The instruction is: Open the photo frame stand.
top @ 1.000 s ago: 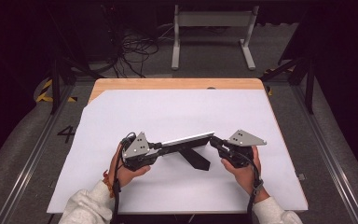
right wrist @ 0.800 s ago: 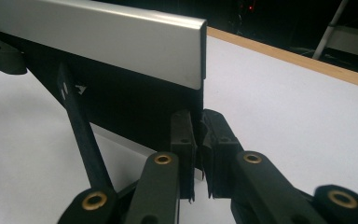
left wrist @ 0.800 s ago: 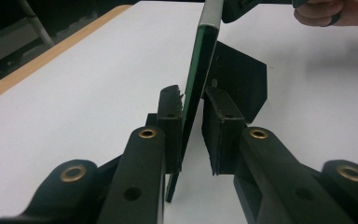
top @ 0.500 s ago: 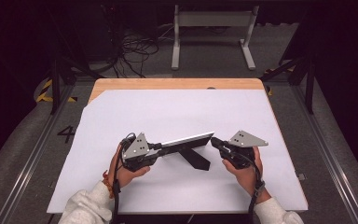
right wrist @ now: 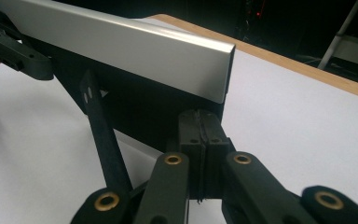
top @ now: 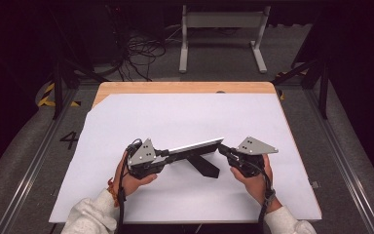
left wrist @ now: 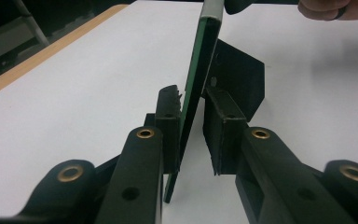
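The picture frame [top: 195, 147] stands on edge near the front middle of the white table [top: 185, 117], its silver rim running from about 8 o'clock up to 2 o'clock in the high view, with its black stand leg [top: 203, 165] splayed out toward 5 o'clock and resting on the sheet. We hold it from both ends. Our left gripper [top: 168, 153] sits at the frame's 8 o'clock end; in the left gripper view the thin green-edged panel [left wrist: 196, 84] rises between the two jaws, pressed against the left-hand jaw, while a narrow gap shows between it and the right-hand jaw, so the jaws are narrow but not clamped tight on both sides. Our right gripper [top: 222, 148] meets the frame at its 2 o'clock end; in the right gripper view its jaws are pressed together at the lower corner of the dark back panel [right wrist: 135, 107], just under the silver rim [right wrist: 121, 44]. We cannot tell whether they pinch the panel's edge or merely touch it.
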A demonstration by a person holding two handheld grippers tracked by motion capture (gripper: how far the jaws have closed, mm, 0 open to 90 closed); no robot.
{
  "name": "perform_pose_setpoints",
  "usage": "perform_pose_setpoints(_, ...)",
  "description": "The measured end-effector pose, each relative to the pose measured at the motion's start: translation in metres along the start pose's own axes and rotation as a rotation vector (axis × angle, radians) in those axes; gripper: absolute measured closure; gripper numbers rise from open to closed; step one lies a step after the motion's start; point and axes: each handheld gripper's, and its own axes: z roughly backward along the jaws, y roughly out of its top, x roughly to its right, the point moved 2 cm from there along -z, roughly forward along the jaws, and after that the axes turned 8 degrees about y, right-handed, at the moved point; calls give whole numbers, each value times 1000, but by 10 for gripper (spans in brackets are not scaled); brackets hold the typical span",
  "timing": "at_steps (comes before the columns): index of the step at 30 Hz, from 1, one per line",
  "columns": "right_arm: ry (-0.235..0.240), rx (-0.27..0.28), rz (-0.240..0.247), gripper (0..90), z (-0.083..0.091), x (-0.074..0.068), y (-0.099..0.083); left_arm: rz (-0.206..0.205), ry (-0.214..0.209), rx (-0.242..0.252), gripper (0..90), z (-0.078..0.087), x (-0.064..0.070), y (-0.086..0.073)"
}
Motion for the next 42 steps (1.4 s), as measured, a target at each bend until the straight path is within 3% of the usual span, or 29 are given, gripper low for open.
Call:
perform_pose_setpoints(26, -12, -9, -3, 896, -6, 4, -1, -34, -28, -9, 782, -2, 9, 4)
perform_pose_setpoints(42, -5, -20, -11, 899, -17, 3, -1, -33, -41, -12, 787, -6, 12, 4)
